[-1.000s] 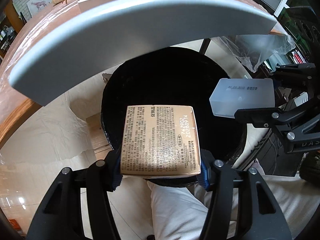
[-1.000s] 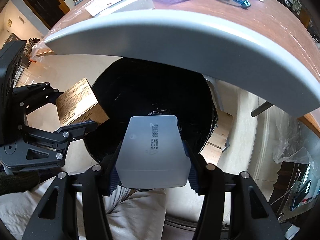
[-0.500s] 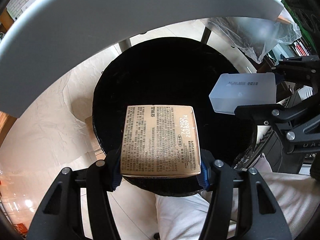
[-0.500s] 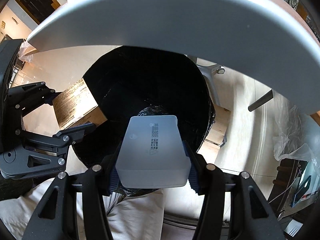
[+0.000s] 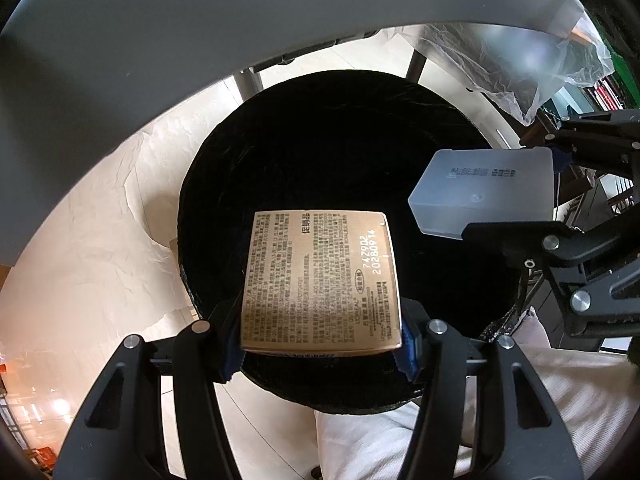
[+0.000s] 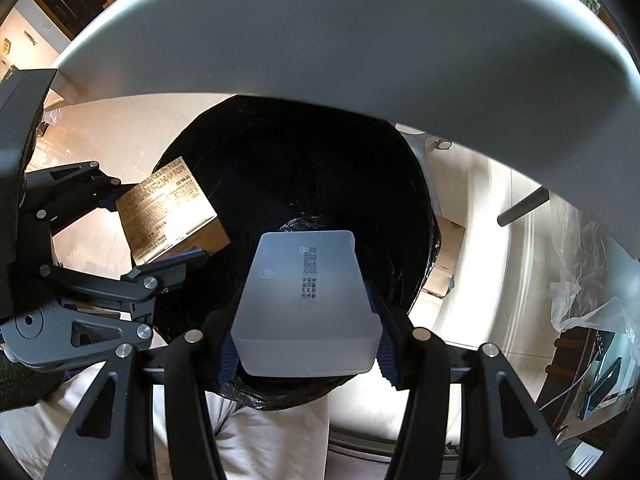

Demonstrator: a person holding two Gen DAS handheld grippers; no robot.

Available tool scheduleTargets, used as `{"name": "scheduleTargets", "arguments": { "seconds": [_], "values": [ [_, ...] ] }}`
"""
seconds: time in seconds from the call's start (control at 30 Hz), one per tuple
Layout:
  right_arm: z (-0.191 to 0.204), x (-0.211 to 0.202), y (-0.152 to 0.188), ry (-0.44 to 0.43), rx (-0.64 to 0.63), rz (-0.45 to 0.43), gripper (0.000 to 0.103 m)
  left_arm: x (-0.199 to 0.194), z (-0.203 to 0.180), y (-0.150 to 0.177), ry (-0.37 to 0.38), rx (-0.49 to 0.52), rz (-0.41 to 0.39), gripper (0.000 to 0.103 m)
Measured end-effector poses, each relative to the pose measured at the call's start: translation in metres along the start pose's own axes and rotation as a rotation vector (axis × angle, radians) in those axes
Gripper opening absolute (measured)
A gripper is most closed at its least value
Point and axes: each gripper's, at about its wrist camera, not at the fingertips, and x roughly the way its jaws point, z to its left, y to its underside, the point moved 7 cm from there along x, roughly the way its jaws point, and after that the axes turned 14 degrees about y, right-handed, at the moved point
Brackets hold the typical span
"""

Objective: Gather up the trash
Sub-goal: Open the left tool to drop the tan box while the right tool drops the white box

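A tan cardboard box (image 5: 322, 280) printed with fine text is clamped between the pads of the left gripper (image 5: 320, 338), and a frosted plastic box (image 6: 306, 300) is clamped by the right gripper (image 6: 306, 354). Both are held over the round black-lined bin (image 5: 340, 140), below the grey table (image 5: 160, 32) edge.

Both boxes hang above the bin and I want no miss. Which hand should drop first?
Probably the right: its frosted plastic box sits over the black bin opening in its own view, while the left gripper's brown carton straddles the rim there.
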Motion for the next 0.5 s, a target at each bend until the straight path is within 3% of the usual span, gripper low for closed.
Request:
{"name": "scheduleTargets", "arguments": {
  "seconds": [0.5],
  "values": [
    [0.0008, -0.002, -0.0044, 0.001, 0.006, -0.011, 0.054, -0.0002, -0.0023, 0.0001, 0.0, 0.015, -0.008, 0.059]
  ]
}}
